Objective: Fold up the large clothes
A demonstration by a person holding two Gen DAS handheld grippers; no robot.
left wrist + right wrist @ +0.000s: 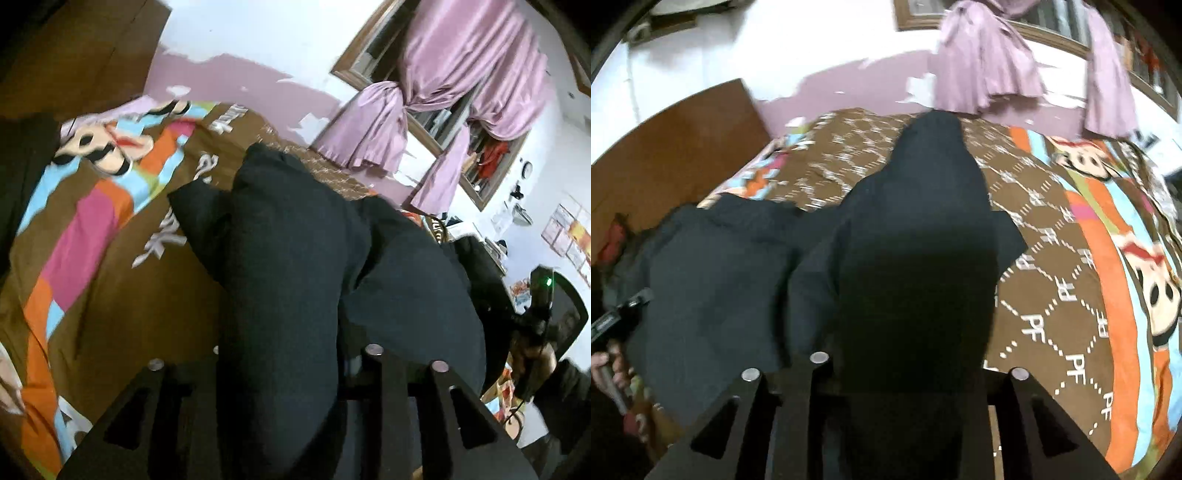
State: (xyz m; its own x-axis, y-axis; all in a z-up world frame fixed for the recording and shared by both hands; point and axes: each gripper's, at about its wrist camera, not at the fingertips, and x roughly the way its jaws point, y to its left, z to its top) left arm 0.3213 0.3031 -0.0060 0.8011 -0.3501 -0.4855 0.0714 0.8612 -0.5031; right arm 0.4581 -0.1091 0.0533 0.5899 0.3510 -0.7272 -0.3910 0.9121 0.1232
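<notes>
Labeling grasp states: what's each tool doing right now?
Left tool: closed on the dark navy fabric garment.
Right tool: closed on the same garment, over the brown patterned bedspread.

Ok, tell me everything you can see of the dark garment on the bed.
The dark garment is a large, soft, matte cloth, near black to navy, plain with no visible print. It lies rumpled in thick folds over the patterned bedspread, with one lobe spreading to the left side in the right wrist view. Both the left gripper and the right gripper have cloth bunched between their fingers, lifting it toward the cameras. Seams or fastenings cannot be made out.
</notes>
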